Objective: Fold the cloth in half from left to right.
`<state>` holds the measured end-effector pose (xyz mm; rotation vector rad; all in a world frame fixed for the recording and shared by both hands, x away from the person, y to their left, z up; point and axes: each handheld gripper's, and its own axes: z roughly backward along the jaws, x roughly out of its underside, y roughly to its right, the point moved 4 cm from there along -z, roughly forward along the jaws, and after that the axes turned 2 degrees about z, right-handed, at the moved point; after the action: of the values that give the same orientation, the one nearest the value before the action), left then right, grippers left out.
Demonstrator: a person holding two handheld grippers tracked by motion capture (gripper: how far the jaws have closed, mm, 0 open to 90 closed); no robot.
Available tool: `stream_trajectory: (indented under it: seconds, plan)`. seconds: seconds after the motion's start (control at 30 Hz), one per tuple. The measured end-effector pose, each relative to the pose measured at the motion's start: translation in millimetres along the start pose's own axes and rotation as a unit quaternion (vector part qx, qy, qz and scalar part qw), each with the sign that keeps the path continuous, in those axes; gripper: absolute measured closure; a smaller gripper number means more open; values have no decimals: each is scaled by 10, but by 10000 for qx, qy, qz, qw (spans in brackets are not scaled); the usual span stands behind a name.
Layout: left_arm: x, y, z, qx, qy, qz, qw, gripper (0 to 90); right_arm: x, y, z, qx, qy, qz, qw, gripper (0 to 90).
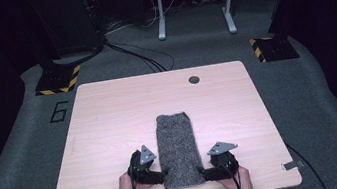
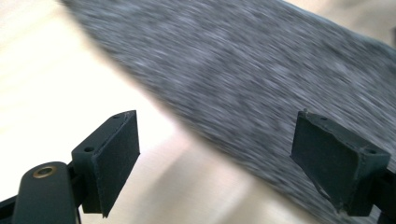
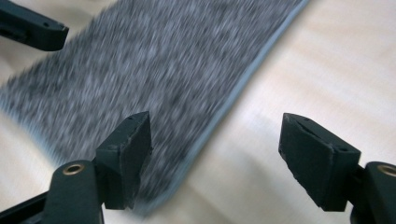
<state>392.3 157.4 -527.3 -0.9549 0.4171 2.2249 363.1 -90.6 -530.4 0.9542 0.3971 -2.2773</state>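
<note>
Hand-held grippers: we see left (image 1: 164, 175) and right (image 1: 202, 172) gaping at the grey cloth (image 1: 179, 149).
Risk: we may pinch one layer, unfolding it.

Grey cloth (image 2: 243, 79) motion-blurred in left gripper view; weave unreadable, far end cut by top and right edges. Same smear in right gripper view, cloth running off top edge. Left gripper (image 2: 215, 158) jaw bases cut by bottom edge. Right gripper (image 3: 215, 158) likewise; other gripper's jaw tip at upper left, cropped by frame edge. High view: hands cut at bottom edge, forearms mostly out of frame; near corners of cloth hidden under jaws. Room behind table (image 1: 108, 113) too dark to read.
</note>
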Motion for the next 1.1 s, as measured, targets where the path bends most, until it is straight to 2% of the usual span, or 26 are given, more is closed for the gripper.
stream_trajectory:
  seconds: [0.07,0.1,0.17,0.2,0.33,0.4,0.53,0.6,0.8,0.93,1.1]
  plan:
    - [-83,-119,-24,-160,-78,48,9998,149,-117,80,-35,16,45,32,10000,255]
    - [-143,-195,-58,-87,-53,249,9996,148,-175,116,-67,-10,64,3,10000,256]
    - [-229,-319,-131,-257,-57,327,9991,152,-302,210,-147,13,68,-5,10000,259]
    - [-266,-372,-161,-214,-89,379,9990,153,-354,255,-188,30,49,3,10000,259]
    - [-378,-528,-281,-384,-136,423,9983,154,-535,410,-337,95,58,-53,9999,267]
    - [-425,-601,-345,-398,-198,546,9975,156,-614,482,-405,116,38,-106,9999,267]
    - [-528,-718,-456,-570,-208,622,9962,168,-765,584,-529,149,-19,-140,9998,275]
    - [-583,-761,-500,-541,-191,747,9956,175,-826,607,-579,189,-48,-187,9996,280]
    - [-726,-904,-639,-724,-174,925,9929,210,-1028,758,-747,359,-30,-216,9991,305]
    - [-746,-998,-737,-804,-256,1084,9905,232,-1150,869,-858,464,-51,-360,9983,336]
    - [-740,-1016,-820,-857,-376,1058,9900,256,-1214,917,-1066,556,-275,-327,9975,364]
